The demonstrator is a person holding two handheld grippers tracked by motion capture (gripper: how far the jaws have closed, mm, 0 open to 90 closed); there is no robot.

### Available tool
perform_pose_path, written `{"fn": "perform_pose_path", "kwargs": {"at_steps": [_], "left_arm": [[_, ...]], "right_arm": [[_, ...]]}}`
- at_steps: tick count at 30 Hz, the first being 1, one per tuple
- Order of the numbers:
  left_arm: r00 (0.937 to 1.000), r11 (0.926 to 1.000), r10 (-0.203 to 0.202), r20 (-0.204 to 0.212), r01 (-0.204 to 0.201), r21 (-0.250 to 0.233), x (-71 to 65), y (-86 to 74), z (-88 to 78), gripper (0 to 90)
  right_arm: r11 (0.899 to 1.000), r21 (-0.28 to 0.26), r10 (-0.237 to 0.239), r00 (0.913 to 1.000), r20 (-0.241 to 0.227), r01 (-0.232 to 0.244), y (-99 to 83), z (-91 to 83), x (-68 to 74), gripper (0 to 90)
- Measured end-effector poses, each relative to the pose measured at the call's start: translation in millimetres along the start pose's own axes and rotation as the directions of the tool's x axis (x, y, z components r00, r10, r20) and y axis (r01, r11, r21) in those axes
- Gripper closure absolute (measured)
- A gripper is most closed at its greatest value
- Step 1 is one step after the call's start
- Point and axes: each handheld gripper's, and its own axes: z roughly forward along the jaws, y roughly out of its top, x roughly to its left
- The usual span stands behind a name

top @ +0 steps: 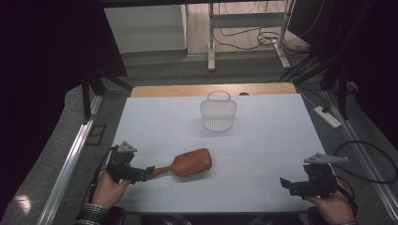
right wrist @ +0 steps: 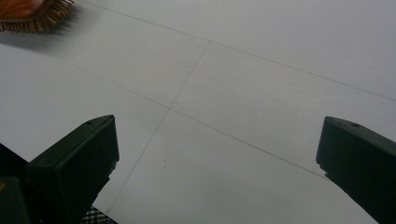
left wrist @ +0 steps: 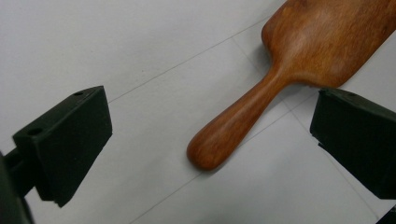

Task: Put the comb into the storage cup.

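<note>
Lying bristles-down on the white bench (top: 244, 140), the wooden hairbrush (top: 190, 163) sat toward the near left, its handle pointing at the left tool (top: 149, 170). That tool's jaws stood wide, the handle's rounded end between them in the left gripper view but touching neither. The right tool (top: 284, 183) hovered near the bench's near right corner, jaws wide and empty. A white wire basket (top: 218, 111) stood upright farther back, well apart from the brush.

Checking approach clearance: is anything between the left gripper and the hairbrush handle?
Nothing visible. The left gripper is open, and the hairbrush handle lies on bare table between its jaws, untouched.
</note>
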Motion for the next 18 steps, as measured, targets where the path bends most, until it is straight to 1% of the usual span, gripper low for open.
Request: {"fn": "perform_pose_path", "kwargs": {"at_steps": [7,13,16,18], "left_arm": [[0.9998,0.9998,0.016,0.008,-0.016,0.014,-0.1,6.6,5.9,0.0],[0.9993,0.9991,0.035,0.012,-0.036,0.024,-1.7,15.7,12.5,0.0],[0.9988,0.9987,0.04,0.027,-0.041,0.031,-1.5,19.9,15.4,0.1],[0.9983,0.9981,0.049,0.029,-0.051,0.036,-1.2,22.6,17.7,0.1]], "right_arm": [[1.0,0.0,-0.001,1.0,0.0,0.001,0.0,0.0,0.1,0.0],[1.0,0.0,-0.002,1.0,0.002,0.002,0.0,0.4,0.2,0.0],[1.0,0.001,-0.003,1.0,0.002,0.003,0.0,0.4,0.3,0.0],[1.0,0.001,-0.003,1.0,0.002,0.003,0.0,0.5,0.2,0.0]]}}
